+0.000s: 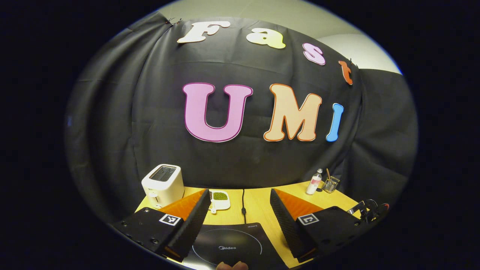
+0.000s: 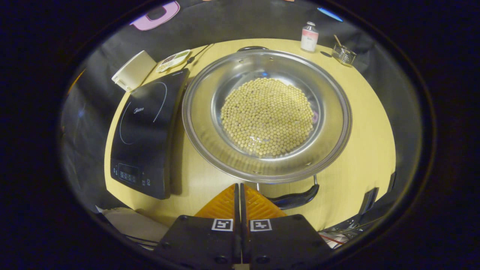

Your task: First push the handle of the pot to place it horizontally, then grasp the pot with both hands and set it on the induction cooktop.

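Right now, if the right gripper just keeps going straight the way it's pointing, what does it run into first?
Most likely the pot's near handle, which lies just ahead of the right gripper and slightly to its right, with the steel pot of beans right behind it. Depth is hard to judge, so the shut fingers might meet the pot's rim first.

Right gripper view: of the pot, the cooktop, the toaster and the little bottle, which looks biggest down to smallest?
1. Pot, full of beans.
2. Induction cooktop.
3. Toaster.
4. Bottle.

The toaster and bottle stand farther from the camera, so they probably look smaller than they are.
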Tool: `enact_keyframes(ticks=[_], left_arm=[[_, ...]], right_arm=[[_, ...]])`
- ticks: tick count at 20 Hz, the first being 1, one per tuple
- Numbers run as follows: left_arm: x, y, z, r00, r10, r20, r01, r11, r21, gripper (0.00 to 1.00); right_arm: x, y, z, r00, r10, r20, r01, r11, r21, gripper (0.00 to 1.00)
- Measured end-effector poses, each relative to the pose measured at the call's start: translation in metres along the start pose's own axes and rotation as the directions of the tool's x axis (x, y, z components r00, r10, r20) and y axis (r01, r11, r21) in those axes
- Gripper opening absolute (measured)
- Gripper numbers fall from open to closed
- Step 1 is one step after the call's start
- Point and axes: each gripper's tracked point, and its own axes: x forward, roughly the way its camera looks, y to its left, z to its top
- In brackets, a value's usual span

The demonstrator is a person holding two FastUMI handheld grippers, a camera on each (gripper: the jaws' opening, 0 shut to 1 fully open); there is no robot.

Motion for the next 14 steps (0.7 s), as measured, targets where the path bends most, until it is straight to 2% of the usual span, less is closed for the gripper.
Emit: enact_keyframes(ticks=[5, 14], left_arm=[[-0.008, -0.006, 0.0, 0.999, 0.037, -0.003, -0.037, 0.999, 0.024, 0.97], [-0.016, -0.057, 0.002, 0.994, 0.105, -0.032, -0.103, 0.992, 0.075, 0.95]], right_arm=[[0.001, -0.017, -0.001, 1.0, 0.02, 0.0, -0.02, 1.0, 0.003, 0.03], [-0.001, -0.061, 0.011, 0.994, 0.108, 0.005, -0.108, 0.994, -0.031, 0.03]])
